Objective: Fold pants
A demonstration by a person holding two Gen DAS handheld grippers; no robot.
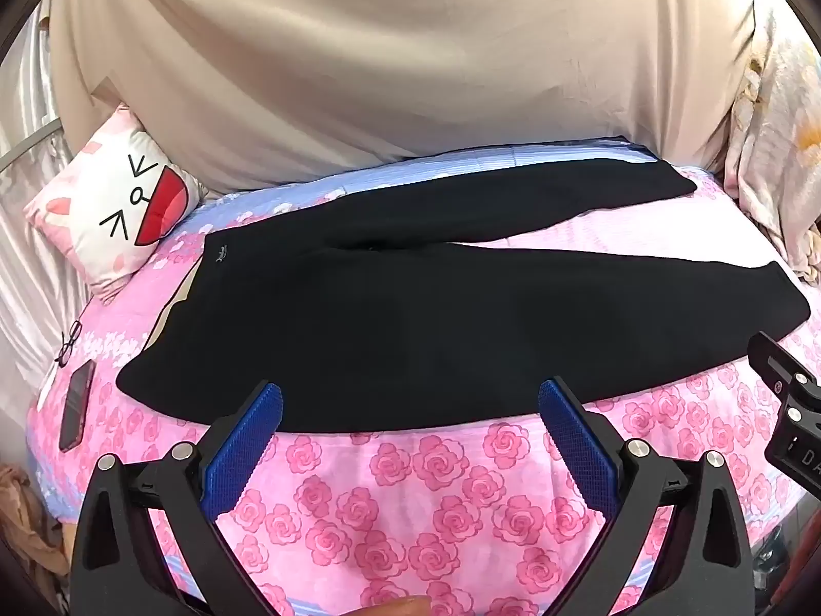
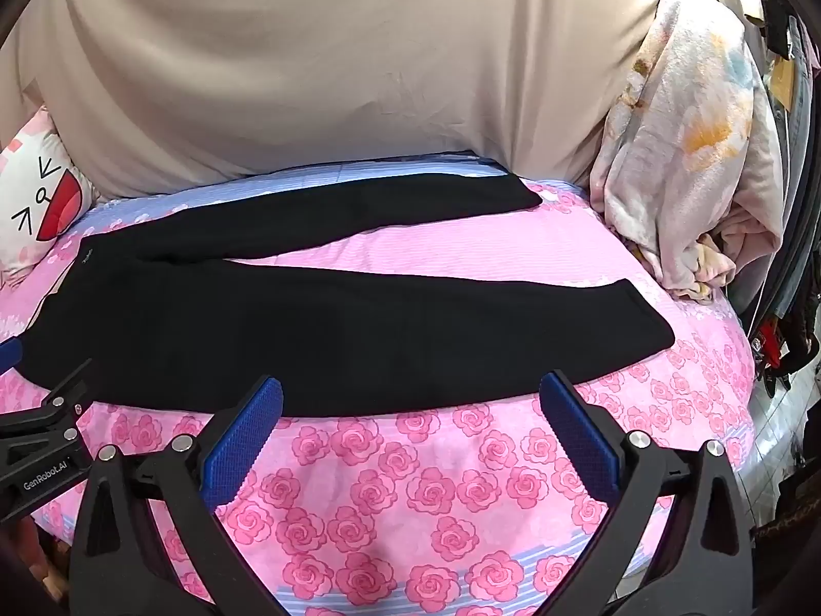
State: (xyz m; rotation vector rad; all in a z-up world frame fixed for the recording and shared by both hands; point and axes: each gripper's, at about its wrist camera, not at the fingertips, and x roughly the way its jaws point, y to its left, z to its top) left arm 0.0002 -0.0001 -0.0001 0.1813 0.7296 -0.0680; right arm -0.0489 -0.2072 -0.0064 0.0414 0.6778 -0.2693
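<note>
Black pants [image 1: 410,318] lie flat on the pink rose bedsheet [image 1: 400,503], waistband at the left, the two legs spread apart toward the right. They also show in the right wrist view [image 2: 333,328]. My left gripper [image 1: 409,395] is open and empty, its blue pads at the near edge of the pants. My right gripper [image 2: 410,390] is open and empty, just before the near leg's edge. The right gripper's body shows at the right of the left wrist view [image 1: 790,410], and the left gripper's body at the left of the right wrist view [image 2: 41,441].
A white cartoon-face pillow [image 1: 113,205] lies at the back left. A phone [image 1: 77,405] and glasses [image 1: 69,341] lie at the left of the bed. A beige sheet [image 1: 400,61] hangs behind. A bundled floral blanket [image 2: 682,154] sits at the right.
</note>
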